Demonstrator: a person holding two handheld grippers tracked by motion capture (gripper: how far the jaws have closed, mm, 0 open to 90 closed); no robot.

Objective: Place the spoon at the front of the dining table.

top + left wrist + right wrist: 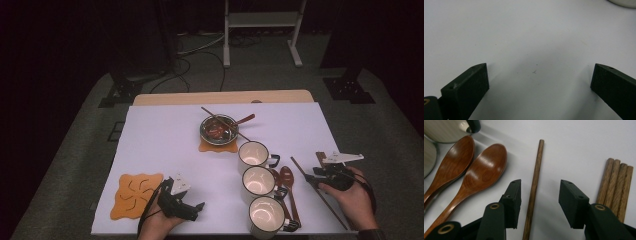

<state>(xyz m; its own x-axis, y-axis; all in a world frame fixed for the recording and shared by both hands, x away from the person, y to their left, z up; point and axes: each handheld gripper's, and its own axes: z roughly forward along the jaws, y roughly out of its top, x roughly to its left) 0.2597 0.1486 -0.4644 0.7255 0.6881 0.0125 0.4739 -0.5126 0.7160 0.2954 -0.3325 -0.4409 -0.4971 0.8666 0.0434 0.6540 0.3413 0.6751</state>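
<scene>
A single wooden chopstick [537,162] lies on the white table [165,145] between the jaws of my right gripper [540,183]; the pads stand apart on either side without touching it. In the high view that chopstick [335,214] runs diagonally at the right, under my right gripper [311,177]. Two brown wooden spoons [486,167] lie just left of it, and a bundle of several chopsticks [616,180] lies to its right. My left gripper [197,210] rests at the front left, jaws wide open over bare table [534,37].
Three white mugs [258,181] stand in a diagonal row beside the spoons [287,177]. A metal bowl [218,129] with a spoon and chopstick sits on an orange coaster at the centre back. An orange mat [136,194] lies front left.
</scene>
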